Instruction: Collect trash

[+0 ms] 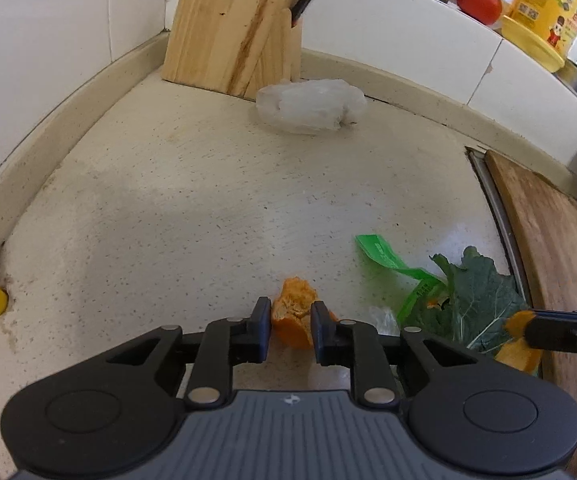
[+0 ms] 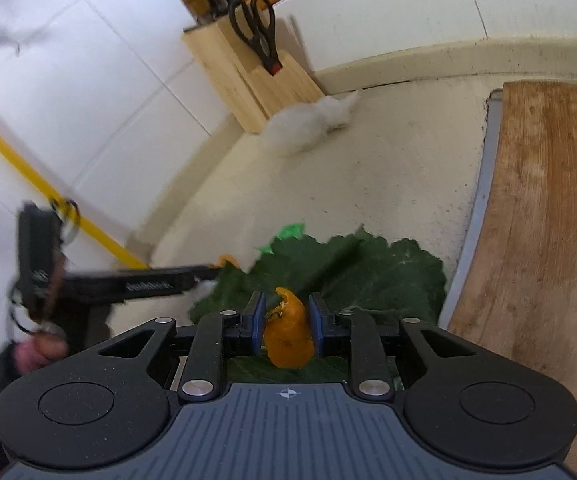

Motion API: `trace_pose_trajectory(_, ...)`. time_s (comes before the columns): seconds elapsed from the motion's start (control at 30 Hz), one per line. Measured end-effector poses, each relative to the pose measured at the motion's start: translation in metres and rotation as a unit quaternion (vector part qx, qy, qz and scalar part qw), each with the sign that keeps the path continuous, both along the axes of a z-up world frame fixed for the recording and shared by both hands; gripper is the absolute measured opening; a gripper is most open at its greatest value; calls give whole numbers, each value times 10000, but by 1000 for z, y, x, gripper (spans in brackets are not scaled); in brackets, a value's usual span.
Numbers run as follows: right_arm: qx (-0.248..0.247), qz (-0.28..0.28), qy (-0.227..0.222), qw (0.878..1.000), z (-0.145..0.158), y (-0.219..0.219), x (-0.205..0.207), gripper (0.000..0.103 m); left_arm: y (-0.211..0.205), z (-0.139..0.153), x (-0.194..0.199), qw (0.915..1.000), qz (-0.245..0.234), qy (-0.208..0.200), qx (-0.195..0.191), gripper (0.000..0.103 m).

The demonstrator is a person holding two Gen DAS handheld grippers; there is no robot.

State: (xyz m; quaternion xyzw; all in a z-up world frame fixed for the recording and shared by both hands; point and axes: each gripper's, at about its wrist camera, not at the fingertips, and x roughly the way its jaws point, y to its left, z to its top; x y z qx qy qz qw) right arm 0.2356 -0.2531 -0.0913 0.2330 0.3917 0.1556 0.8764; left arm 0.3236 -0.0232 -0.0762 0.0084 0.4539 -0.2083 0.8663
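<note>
In the left wrist view my left gripper (image 1: 291, 326) is shut on a piece of orange peel (image 1: 293, 312) low over the speckled counter (image 1: 192, 208). My right gripper (image 2: 286, 320) is shut on a second, curled orange peel (image 2: 288, 336) just above a dark green leaf (image 2: 352, 268). From the left wrist view that right gripper (image 1: 526, 326) comes in at the right edge with its peel (image 1: 516, 354). A green wrapper (image 1: 392, 260) lies beside the leaf (image 1: 480, 300). A crumpled clear plastic bag (image 1: 312, 106) rests at the foot of the knife block.
A wooden knife block (image 1: 232, 28) with scissors (image 2: 258, 32) stands in the back corner. A wooden cutting board (image 2: 544, 220) covers the right side. A tomato (image 1: 479, 2) and a yellow tub (image 1: 544, 12) sit on the ledge. A yellow pipe (image 2: 44, 184) runs along the left wall.
</note>
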Motion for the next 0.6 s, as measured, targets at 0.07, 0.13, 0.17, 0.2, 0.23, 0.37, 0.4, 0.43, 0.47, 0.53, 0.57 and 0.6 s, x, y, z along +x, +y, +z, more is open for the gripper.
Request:
trace_pose_trajectory(0.07, -264, 58, -26, 9996, -3, 6, -2, 36, -1, -1, -7, 10000, -36, 3, 6, 13)
trace_pose_trajectory(0.13, -438, 136, -23, 9989, -6, 12, -4, 43, 0, -2, -15, 10000, -68, -61, 30, 9)
trace_pose_trajectory(0.17, -544, 166, -31, 9984, -7, 15, -6, 46, 1, -2, -17, 10000, -56, -65, 17, 9)
trace_pose_trajectory(0.2, -638, 213, -37, 9977, -8, 18, -7, 48, 3, -1, -19, 10000, -35, -51, -6, 9)
trace_pose_trajectory(0.23, -734, 224, -52, 9970, -7, 20, -9, 53, 5, -1, -19, 10000, -2, -39, -31, 9)
trace_pose_trajectory(0.37, -1044, 457, -336, 9929, 2, 31, -20, 79, 15, 6, -25, 9997, 96, -215, -68, 12)
trace_pose_trajectory(0.4, -1272, 515, -343, 9899, 1, 36, -19, 81, 15, 6, -24, 9997, 113, -207, -27, 16)
trace_pose_trajectory(0.43, -1479, 553, -318, 9869, -2, 42, -17, 79, 15, 4, -22, 9997, 142, -180, -14, 20)
trace_pose_trajectory(0.47, -1578, 581, -272, 9854, -5, 46, -14, 75, 15, 1, -20, 9997, 182, -168, -20, 20)
trace_pose_trajectory(0.53, -1528, 627, -277, 9859, -5, 51, -13, 66, 13, -2, -20, 9995, 237, -188, -28, 20)
trace_pose_trajectory(0.57, -1579, 658, -298, 9848, -4, 54, -13, 59, 12, -3, -20, 9996, 211, -205, -22, 20)
trace_pose_trajectory(0.6, -1698, 661, -301, 9828, -3, 56, -13, 53, 12, -3, -21, 9995, 204, -220, -14, 19)
